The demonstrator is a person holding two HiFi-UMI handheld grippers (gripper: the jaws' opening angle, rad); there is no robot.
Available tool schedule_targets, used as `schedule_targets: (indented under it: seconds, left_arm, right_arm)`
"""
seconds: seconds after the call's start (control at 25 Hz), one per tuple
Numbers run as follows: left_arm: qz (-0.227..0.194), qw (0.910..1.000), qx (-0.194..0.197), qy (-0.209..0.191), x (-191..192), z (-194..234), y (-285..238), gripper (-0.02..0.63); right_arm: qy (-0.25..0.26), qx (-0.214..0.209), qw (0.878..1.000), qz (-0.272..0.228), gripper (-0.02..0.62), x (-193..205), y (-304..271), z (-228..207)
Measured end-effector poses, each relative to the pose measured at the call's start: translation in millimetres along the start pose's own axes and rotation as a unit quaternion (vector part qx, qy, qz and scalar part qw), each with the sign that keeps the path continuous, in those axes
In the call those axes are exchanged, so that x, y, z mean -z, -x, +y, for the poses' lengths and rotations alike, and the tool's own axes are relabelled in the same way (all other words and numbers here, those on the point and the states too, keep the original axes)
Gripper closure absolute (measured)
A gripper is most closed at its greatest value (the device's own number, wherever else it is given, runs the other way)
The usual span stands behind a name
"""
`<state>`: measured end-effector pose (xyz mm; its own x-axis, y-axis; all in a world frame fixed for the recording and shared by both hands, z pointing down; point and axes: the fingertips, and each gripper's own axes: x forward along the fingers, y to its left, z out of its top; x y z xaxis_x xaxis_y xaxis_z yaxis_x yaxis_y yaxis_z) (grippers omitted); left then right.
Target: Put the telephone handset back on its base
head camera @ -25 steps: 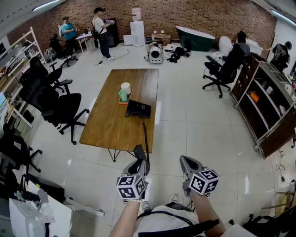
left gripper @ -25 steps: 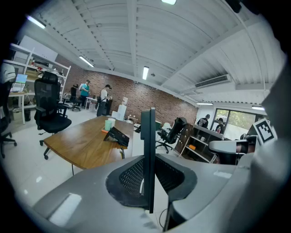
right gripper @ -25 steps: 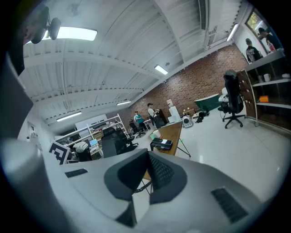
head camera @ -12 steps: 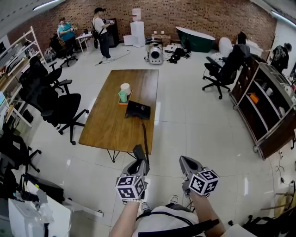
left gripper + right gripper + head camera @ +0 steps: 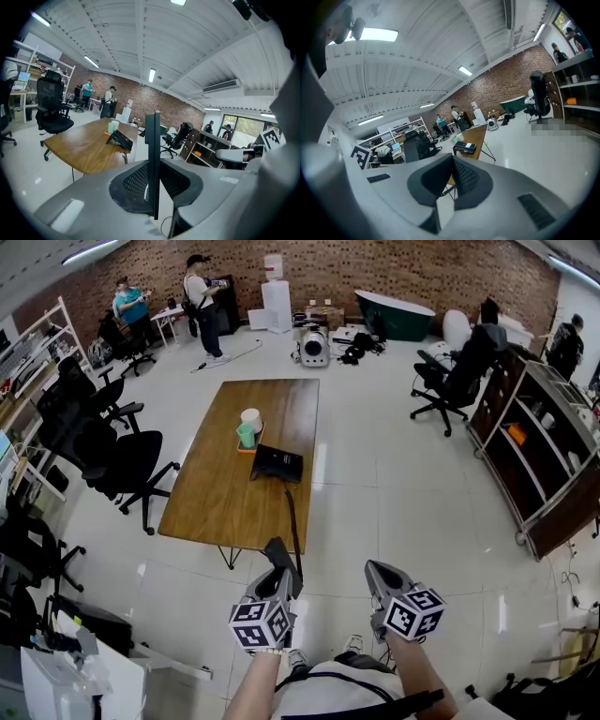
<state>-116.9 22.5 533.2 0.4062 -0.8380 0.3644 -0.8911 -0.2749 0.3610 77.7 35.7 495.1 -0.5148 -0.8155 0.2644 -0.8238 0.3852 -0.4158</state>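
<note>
The black telephone base (image 5: 277, 463) lies on the wooden table (image 5: 220, 498), well ahead of me; it also shows small in the left gripper view (image 5: 121, 139) and the right gripper view (image 5: 465, 147). A dark cord (image 5: 293, 521) runs from it off the table's near edge to the black handset (image 5: 278, 552). My left gripper (image 5: 280, 561) is shut on that handset, which stands edge-on between the jaws (image 5: 152, 140). My right gripper (image 5: 379, 574) hovers beside it over the floor, jaws shut with nothing in them (image 5: 452, 180).
A white cup and a green cup (image 5: 249, 427) stand on an orange tray just behind the base. Black office chairs (image 5: 122, 460) crowd the table's left side, another chair (image 5: 450, 381) sits at right. A wooden shelf unit (image 5: 548, 474) lines the right. Two people (image 5: 201, 296) stand far back.
Both grippers sit slightly lower in the head view, the left one a little further left. The handset stays gripped and the phone base has not moved.
</note>
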Motion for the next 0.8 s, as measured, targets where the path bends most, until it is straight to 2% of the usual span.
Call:
schedule_targets:
  seconds: [0.16, 0.6, 0.8]
  left_arm:
    - [-0.001, 0.9999, -0.001, 0.013, 2.7, -4.3, -8.7, 0.537]
    - [-0.028, 0.9947, 0.006, 0.099, 7.8, -28.4, -30.8, 0.537]
    - [-0.042, 0.9925, 0.001, 0.115, 7.6, -44.8, -36.7, 0.537]
  right_arm:
    - [-0.003, -0.001, 1.0, 0.001, 0.595, -1.0, 1.6, -13.7]
    - [-0.001, -0.02, 1.0, 0.011, 0.595, -6.3, 14.9, -52.5]
    - [-0.002, -0.029, 0.999, 0.019, 0.595, -6.5, 20.7, -70.6]
